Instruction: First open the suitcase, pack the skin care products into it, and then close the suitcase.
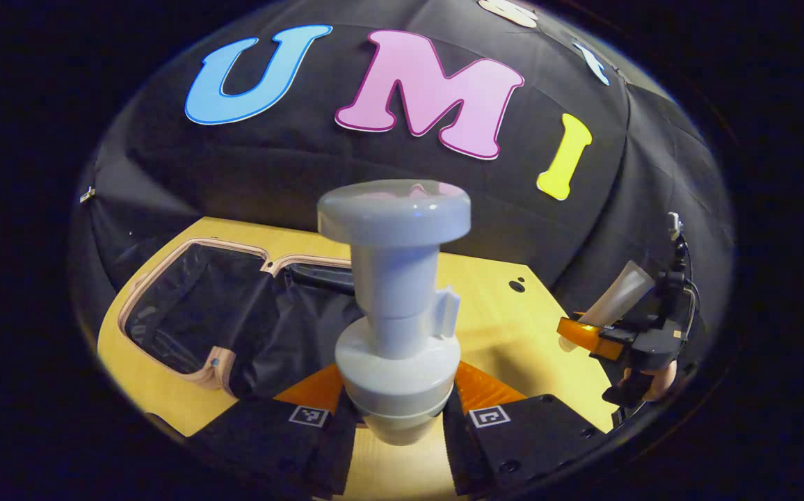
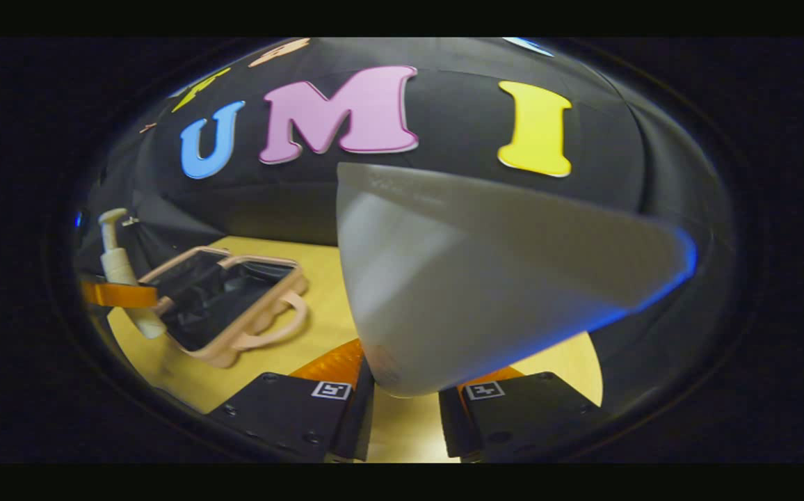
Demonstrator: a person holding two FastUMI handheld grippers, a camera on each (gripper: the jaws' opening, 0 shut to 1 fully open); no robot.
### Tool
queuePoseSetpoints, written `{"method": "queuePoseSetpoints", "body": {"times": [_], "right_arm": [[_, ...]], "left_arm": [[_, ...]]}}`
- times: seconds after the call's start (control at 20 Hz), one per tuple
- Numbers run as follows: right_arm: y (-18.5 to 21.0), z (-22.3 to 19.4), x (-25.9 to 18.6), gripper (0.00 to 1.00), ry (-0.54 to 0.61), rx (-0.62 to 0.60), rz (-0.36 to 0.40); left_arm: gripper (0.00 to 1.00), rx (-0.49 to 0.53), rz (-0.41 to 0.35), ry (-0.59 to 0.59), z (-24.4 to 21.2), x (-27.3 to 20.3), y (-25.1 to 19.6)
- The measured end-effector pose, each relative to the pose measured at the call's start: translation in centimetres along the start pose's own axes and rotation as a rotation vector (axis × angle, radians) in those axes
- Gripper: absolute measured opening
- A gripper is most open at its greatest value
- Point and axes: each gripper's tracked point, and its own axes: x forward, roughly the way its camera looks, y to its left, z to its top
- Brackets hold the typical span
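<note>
Left gripper view: left gripper [image 1: 397, 410] jaws clenched on pump bottle [image 1: 396, 313], raised above surface [image 1: 506, 327]. Bottle upright, long axis vertical, pump head at 12 o'clock. Suitcase [image 1: 197, 313] lies open at 9 o'clock, seems empty.

Right gripper view: right gripper [image 2: 405, 403] jaws grasp tube [image 2: 485, 278], flat sealed end up, long axis toward 1 o'clock. Suitcase at 9 o'clock.

Judgement: opening done; packing both products and closing remain.

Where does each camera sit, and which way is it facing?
Left gripper view: rides the left tool, facing its gripped pump bottle, the open suitcase and the right tool.
Right gripper view: rides the right tool, facing its gripped tube.
Shared: suitcase, wooden table.
</note>
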Motion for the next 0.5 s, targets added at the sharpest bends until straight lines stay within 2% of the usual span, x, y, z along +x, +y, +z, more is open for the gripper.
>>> {"method": "queuePoseSetpoints", "body": {"times": [0.25, 0.5], "right_arm": [[7.6, 3.1, 0.4, 0.43, -0.034, 0.085, 0.134], [12.0, 3.6, 1.6, 0.44, -0.033, 0.090, 0.210]], "left_arm": [[0.59, 0.030, 0.017, 0.112, 1.6, 2.8, 5.0], [0.59, 0.060, 0.056, 0.301, -1.4, 8.0, 8.6]]}}
